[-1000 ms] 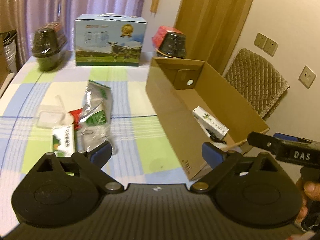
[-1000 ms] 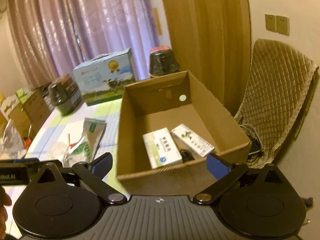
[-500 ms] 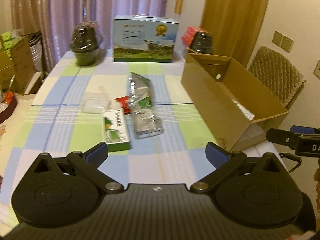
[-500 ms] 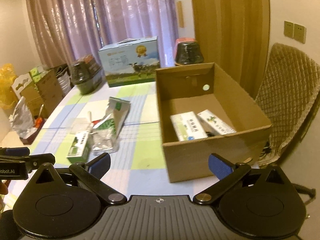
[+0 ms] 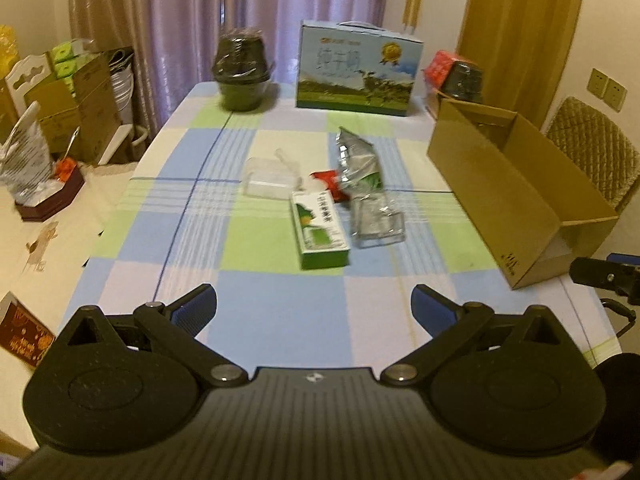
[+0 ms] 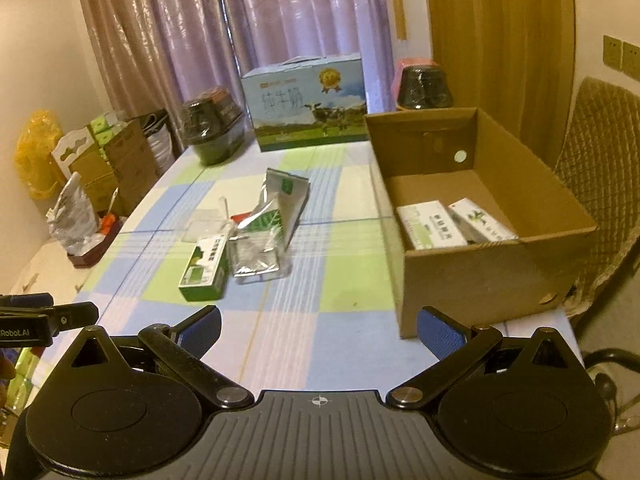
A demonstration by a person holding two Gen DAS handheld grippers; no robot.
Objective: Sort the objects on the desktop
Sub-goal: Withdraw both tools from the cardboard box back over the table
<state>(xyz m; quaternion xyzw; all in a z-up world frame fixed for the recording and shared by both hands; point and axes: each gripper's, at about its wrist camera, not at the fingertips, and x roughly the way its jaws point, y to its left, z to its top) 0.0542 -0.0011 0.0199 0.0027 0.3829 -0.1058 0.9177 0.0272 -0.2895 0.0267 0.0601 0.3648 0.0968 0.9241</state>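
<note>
A green-and-white carton [image 5: 320,232] [image 6: 205,269] lies mid-table beside a silver foil pouch [image 5: 366,188] [image 6: 269,224], a red packet [image 5: 330,185] and a clear plastic lid [image 5: 269,179]. The brown cardboard box [image 5: 496,184] [image 6: 476,276] stands on the table's right side, holding two white medicine boxes [image 6: 430,224] [image 6: 482,222]. My left gripper [image 5: 314,306] hovers open over the table's near edge, empty. My right gripper [image 6: 318,326] is open too, empty, just in front of the cardboard box's near left corner.
A blue milk gift box [image 5: 358,70] and two wrapped dark pots [image 5: 242,74] [image 6: 424,86] stand at the table's far end. A quilted chair [image 6: 600,168] is right of the box. Cartons and bags [image 5: 60,112] crowd the left side.
Both grippers have pulled back and away from the cardboard box, so more of the table shows. The left view has swung leftward toward the loose items. Both stay open.
</note>
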